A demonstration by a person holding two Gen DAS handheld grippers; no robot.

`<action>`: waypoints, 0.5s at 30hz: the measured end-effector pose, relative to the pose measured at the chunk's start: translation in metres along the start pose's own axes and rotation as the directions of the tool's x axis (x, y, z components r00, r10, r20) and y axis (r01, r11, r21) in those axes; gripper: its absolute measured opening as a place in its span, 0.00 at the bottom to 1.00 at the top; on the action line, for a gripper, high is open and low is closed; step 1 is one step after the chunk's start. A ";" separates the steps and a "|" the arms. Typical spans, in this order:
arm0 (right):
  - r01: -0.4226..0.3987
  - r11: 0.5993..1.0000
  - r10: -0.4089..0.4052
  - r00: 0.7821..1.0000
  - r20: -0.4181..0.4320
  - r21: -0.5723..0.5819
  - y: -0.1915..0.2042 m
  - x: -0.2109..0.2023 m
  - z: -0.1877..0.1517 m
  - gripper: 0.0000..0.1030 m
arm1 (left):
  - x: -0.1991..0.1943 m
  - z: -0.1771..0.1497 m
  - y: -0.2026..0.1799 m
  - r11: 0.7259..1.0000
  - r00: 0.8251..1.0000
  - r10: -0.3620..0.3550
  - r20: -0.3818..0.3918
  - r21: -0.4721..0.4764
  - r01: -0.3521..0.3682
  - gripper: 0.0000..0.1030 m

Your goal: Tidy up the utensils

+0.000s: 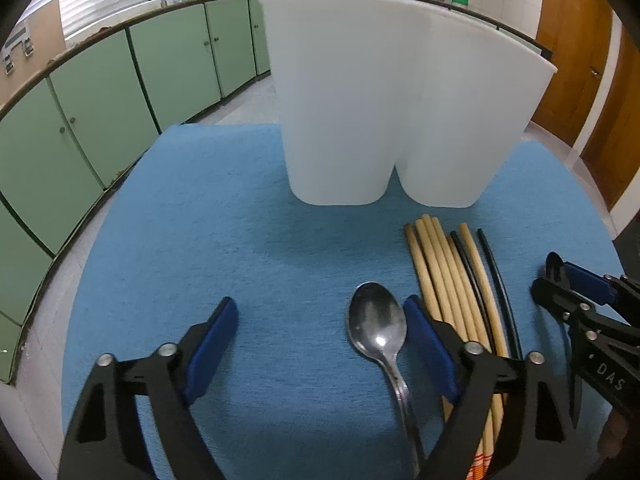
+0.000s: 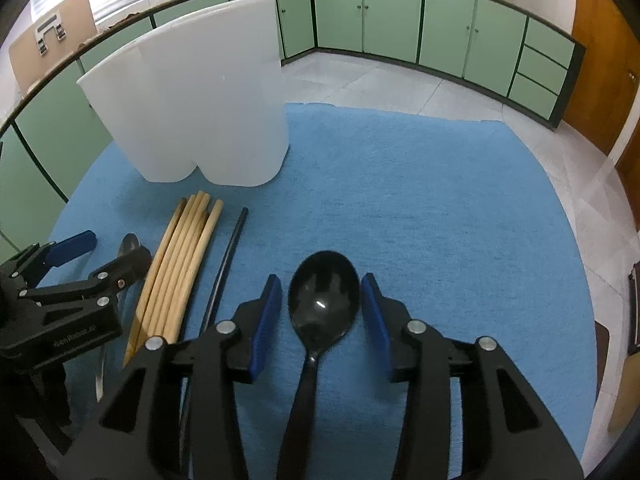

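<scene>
- My left gripper (image 1: 318, 344) hangs low over the blue towel-like mat (image 1: 192, 216) with its blue-padded jaws spread wide and holding nothing.
- The shiny stainless-steel spoon (image 1: 378, 328) lies between those jaws, hard against the right pad. I judge it stiff, fairly light and slick, so I would pinch the narrow neck just below the bowl, not the rounded bowl.
- Just right of it lies a bundle of pale bamboo chopsticks (image 1: 444, 276) with thin black chopsticks (image 1: 496, 276) alongside, tips toward the white two-compartment plastic holder (image 1: 400, 100) standing at the mat's far side. They look light and rigid, apt to roll, so best taken mid-length.
- My right gripper (image 2: 322, 314) is partly open, empty, with its pads either side of the glossy black plastic spoon (image 2: 322, 300) and apparently not touching it. It looks very light and slippery; I would close on the handle near the bowl.
</scene>
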State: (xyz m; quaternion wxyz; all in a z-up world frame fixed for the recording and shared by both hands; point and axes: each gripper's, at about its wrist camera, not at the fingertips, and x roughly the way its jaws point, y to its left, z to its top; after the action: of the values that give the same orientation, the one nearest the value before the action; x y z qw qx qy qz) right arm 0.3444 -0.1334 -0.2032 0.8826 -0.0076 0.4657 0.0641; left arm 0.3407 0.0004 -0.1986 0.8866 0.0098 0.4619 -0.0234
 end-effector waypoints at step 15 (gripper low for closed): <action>-0.028 0.999 0.025 0.995 0.101 0.036 -0.012 -0.018 0.000 0.33 | -0.014 0.001 0.005 0.992 0.986 -0.125 0.111 -0.021 0.128 0.27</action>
State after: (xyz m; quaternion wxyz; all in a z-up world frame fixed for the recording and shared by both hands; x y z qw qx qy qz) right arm 0.3359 -0.1468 -0.1891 0.9040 0.0184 0.4218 0.0674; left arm 0.3335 0.0055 -0.1868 0.9074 -0.0332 0.4124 -0.0735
